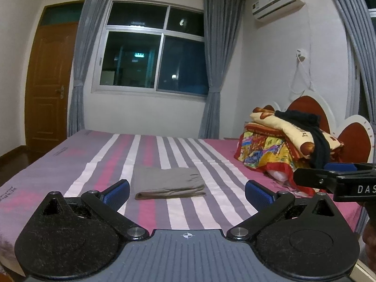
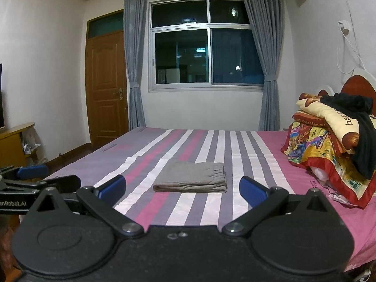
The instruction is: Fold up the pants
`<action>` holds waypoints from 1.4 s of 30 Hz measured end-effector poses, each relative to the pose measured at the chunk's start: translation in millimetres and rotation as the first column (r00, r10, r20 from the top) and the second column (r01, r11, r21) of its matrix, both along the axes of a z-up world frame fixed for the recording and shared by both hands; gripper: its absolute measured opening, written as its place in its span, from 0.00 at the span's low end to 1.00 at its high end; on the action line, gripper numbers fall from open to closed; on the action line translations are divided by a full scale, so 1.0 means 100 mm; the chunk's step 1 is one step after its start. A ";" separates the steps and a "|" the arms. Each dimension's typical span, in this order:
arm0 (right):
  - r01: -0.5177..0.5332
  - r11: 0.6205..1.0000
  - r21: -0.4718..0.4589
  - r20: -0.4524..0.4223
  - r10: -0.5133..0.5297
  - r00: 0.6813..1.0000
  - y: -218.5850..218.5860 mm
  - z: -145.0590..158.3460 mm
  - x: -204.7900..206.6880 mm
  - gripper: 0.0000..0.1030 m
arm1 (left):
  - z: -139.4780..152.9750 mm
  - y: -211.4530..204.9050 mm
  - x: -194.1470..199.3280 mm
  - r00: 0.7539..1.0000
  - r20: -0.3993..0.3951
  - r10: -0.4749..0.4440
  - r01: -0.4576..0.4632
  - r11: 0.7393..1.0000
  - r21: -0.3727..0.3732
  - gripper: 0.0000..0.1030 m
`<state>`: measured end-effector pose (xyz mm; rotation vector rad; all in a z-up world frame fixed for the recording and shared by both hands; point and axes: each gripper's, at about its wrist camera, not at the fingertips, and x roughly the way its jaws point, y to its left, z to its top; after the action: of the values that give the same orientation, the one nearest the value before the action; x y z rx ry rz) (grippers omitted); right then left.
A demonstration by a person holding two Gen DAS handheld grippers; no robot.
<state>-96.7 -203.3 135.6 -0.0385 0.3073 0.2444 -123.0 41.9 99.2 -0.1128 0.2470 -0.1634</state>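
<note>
The grey pants [image 1: 169, 183] lie folded into a flat rectangle on the striped bed sheet [image 1: 98, 162]; they also show in the right wrist view [image 2: 192, 177]. My left gripper [image 1: 187, 191] is open and empty, held back from the pants above the near part of the bed. My right gripper [image 2: 182, 188] is open and empty too, likewise back from the pants. The right gripper shows at the right edge of the left wrist view [image 1: 329, 176], and the left gripper at the left edge of the right wrist view [image 2: 35, 178].
A pile of colourful blankets with a dark garment on top [image 1: 286, 138] sits at the bed's head, by the red headboard [image 1: 310, 108]. A wooden door [image 2: 107, 87], a curtained window [image 2: 206, 44] and a low cabinet [image 2: 14, 141] line the room.
</note>
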 end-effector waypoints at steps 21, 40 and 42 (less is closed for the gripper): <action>0.016 1.000 -0.002 0.015 -0.016 1.000 0.08 -0.02 -0.03 1.00 | 0.01 0.00 0.00 1.000 0.003 -0.018 0.018 1.000 0.002 1.00; 0.026 1.000 0.000 0.026 -0.026 0.999 0.09 -0.03 -0.08 1.00 | 0.01 0.00 0.00 1.000 0.007 -0.031 0.031 1.000 0.005 1.00; 0.027 1.000 0.000 0.026 -0.027 0.999 0.09 -0.04 -0.09 1.00 | 0.02 0.04 0.01 0.999 0.010 -0.035 0.035 0.999 0.005 1.00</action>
<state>-105.6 -194.5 131.9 -0.0382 0.2824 0.2174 -121.8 45.5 101.7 -0.1027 0.2398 -0.1983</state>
